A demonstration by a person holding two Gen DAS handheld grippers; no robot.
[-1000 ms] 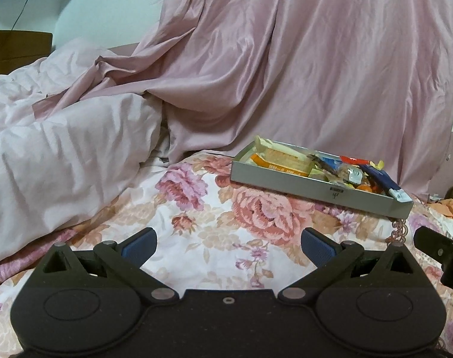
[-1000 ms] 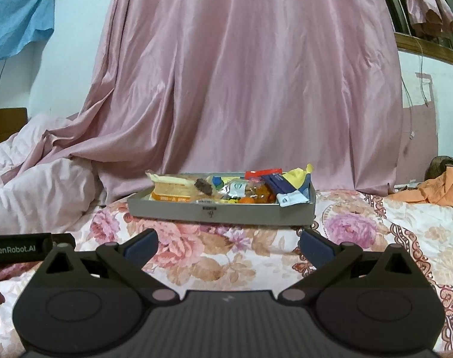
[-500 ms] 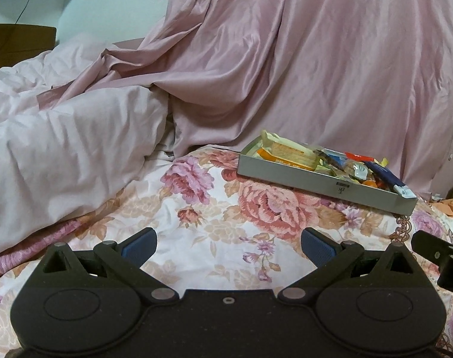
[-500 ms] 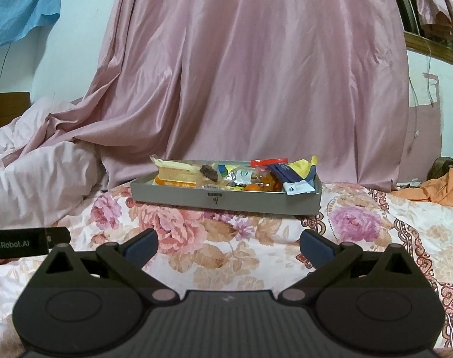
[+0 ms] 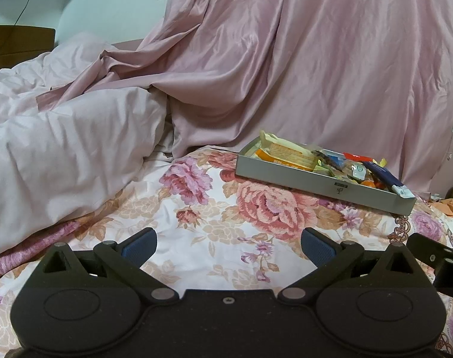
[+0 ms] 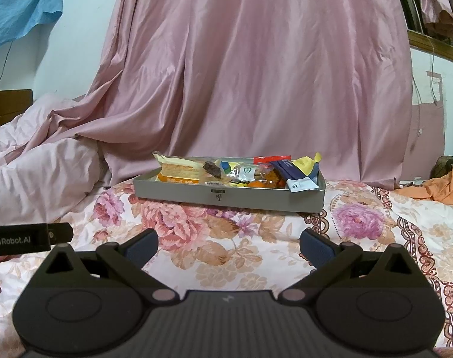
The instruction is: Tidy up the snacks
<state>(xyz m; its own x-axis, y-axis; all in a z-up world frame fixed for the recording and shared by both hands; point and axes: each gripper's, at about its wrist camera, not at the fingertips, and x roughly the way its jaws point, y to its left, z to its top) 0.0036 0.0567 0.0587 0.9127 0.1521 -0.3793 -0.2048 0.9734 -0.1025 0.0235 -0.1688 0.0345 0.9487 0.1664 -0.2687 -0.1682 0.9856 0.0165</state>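
A grey rectangular box (image 6: pixel 229 198) full of wrapped snacks (image 6: pixel 241 171) sits on the floral bedsheet, straight ahead in the right wrist view. In the left wrist view the box (image 5: pixel 325 186) lies ahead to the right, with its snacks (image 5: pixel 325 161) showing over the rim. An orange-and-cream packet (image 6: pixel 178 170) lies at its left end and a dark blue packet (image 6: pixel 292 170) at its right end. My left gripper (image 5: pixel 227 246) is open and empty, low over the sheet. My right gripper (image 6: pixel 228 244) is open and empty, well short of the box.
A pink curtain (image 6: pixel 256 74) hangs behind the box. A rumpled pale pink duvet (image 5: pixel 62 149) is heaped on the left. Orange cloth (image 6: pixel 441 185) lies at the far right. The other gripper's body shows at the left edge of the right wrist view (image 6: pixel 26 238).
Both grippers have drawn back a little from the box, which looks slightly smaller and farther. Both stay open and empty.
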